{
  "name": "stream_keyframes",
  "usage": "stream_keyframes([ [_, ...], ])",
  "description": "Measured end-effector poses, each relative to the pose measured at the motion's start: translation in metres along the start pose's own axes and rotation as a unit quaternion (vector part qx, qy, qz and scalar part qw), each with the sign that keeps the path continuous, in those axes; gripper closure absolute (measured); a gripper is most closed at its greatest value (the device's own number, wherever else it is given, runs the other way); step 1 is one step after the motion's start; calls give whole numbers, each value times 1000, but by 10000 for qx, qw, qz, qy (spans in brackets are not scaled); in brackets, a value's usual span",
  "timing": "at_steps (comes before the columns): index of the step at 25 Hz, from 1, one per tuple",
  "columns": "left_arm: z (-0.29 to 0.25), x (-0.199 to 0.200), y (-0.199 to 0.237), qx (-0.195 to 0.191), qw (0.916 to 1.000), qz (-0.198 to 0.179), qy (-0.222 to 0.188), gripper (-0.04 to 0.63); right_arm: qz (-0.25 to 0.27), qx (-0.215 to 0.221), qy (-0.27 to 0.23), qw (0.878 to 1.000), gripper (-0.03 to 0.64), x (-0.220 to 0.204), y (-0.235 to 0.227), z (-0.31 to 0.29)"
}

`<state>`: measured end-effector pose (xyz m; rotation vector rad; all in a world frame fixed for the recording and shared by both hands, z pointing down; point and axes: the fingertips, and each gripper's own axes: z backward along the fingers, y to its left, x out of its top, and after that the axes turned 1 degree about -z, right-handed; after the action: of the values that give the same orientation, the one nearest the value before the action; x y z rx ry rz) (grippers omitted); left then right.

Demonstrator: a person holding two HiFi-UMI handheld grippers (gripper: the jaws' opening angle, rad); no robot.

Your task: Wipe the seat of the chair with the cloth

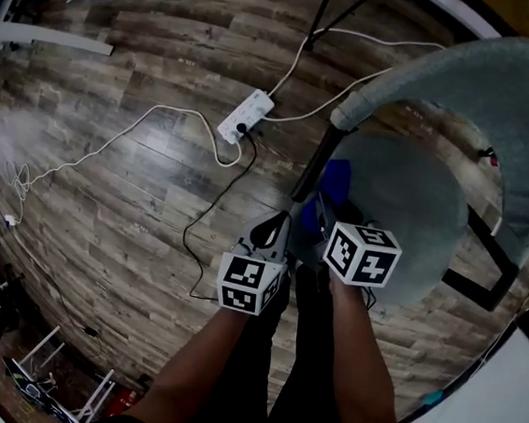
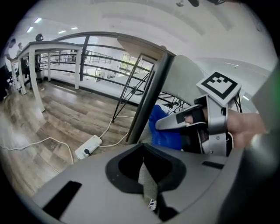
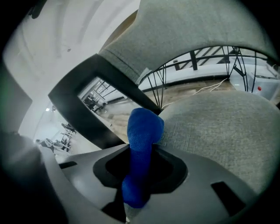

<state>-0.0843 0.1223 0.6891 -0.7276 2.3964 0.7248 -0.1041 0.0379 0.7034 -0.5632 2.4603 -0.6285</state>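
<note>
Head view: left gripper and right gripper are hovering side by side at the chair seat edge.
Left gripper view: jaws are sitting closed together, empty.
Right gripper view: jaws are pinching the blue cloth against the seat edge.

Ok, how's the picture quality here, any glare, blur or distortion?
Head view: heavy fisheye curving the floor planks, glare patch beside the power strip. Left gripper view: dark vignetted corners, blurry right edge. Right gripper view: cloth sharp, left side smeared.
</note>
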Motion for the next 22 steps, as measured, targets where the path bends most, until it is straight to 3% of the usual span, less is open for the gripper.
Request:
stream_keyframes([
  [4, 3, -2, 3, -32, 10000, -25, 12, 588, 52, -181, 134, 9997, 508, -14, -6, -13],
  [22, -4, -5, -31, -543, 9965, -620, 167, 588, -247, -489, -316, 9980, 509, -17, -37, 10],
])
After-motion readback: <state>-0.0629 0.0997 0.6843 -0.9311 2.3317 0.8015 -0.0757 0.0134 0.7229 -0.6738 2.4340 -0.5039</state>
